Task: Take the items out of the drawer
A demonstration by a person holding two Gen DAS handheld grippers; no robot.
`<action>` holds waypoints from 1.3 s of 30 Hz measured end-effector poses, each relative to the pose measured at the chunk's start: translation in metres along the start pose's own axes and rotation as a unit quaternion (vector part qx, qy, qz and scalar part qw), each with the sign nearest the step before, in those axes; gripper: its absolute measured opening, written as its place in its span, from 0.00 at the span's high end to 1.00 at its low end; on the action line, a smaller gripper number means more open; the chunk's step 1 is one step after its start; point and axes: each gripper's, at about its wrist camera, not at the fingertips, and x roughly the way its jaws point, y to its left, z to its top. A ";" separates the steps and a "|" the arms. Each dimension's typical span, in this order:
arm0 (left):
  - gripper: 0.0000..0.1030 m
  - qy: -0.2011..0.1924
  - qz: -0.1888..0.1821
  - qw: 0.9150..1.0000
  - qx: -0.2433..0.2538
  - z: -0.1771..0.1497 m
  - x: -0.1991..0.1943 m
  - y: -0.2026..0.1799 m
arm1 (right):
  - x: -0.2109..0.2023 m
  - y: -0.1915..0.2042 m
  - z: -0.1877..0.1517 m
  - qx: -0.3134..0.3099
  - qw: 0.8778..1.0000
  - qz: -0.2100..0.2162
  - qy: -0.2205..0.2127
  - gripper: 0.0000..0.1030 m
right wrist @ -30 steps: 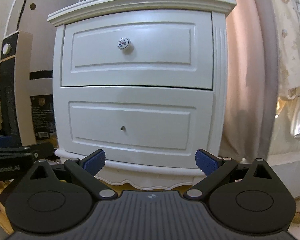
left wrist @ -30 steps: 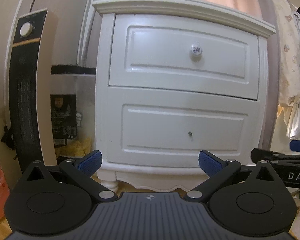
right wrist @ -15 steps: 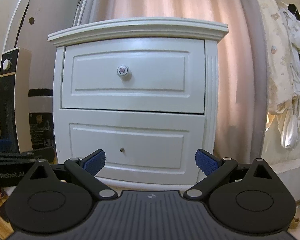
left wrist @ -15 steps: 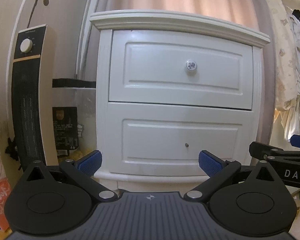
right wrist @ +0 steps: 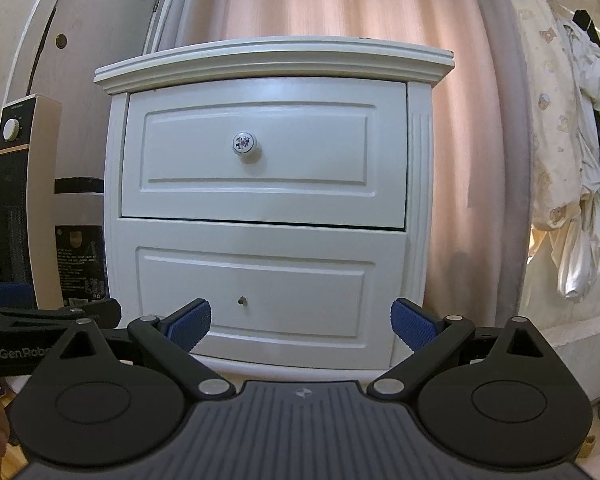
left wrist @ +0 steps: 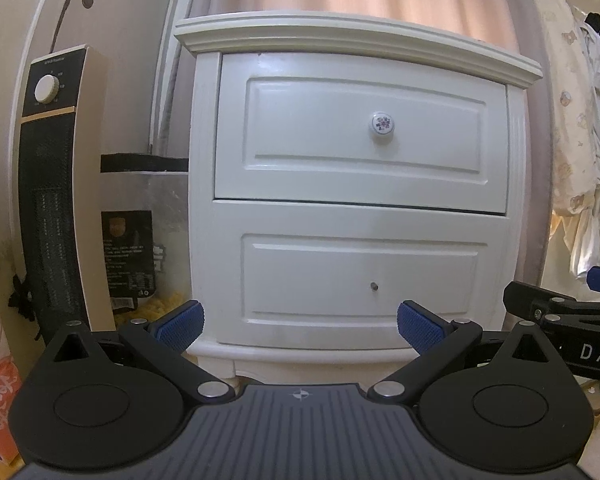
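Your left gripper faces the white nightstand with its jaws spread wide and nothing between them; the blue pads frame the lower drawer, without touching it. Your right gripper is held the same way, jaws wide apart and empty, also level with the lower drawer; in the left wrist view its body shows at the right edge, beside your left gripper.

The upper drawer is closed, front flush with the frame apart from a thin dark gap along its lower edge; its round floral knob sits at the centre of the panel, above both grippers; in the right wrist view the knob lies above and slightly left of centre. The lower drawer is also closed and carries only a small stud. The drawer contents cannot be seen.

A tower heater stands left of the nightstand; a pink curtain hangs behind it; light clothing hangs at right.
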 end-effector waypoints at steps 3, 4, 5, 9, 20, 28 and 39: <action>0.00 0.001 0.000 1.000 -0.001 0.000 0.001 0.000 | 0.000 0.000 -0.001 0.000 1.000 -0.002 0.000 0.00; 0.00 0.000 0.000 1.000 -0.002 0.000 0.001 0.000 | 0.000 0.001 -0.001 0.000 1.000 -0.002 0.000 0.00; 0.00 0.000 0.001 1.000 -0.001 -0.001 0.001 0.000 | 0.001 0.001 -0.002 0.000 1.000 -0.002 0.000 0.00; 0.00 -0.003 0.003 1.000 0.003 -0.001 0.002 -0.001 | 0.001 0.001 -0.002 -0.001 1.000 -0.003 0.001 0.00; 0.00 -0.002 0.002 1.000 0.002 0.000 0.005 -0.001 | 0.002 0.003 -0.004 -0.005 1.000 -0.012 -0.003 0.00; 0.00 0.003 0.001 1.000 -0.002 -0.001 0.007 0.000 | 0.003 0.003 -0.005 -0.004 1.000 -0.011 -0.002 0.00; 0.00 0.004 -0.004 1.000 -0.004 0.000 0.010 0.001 | 0.003 0.002 -0.005 -0.003 1.000 -0.012 -0.005 0.00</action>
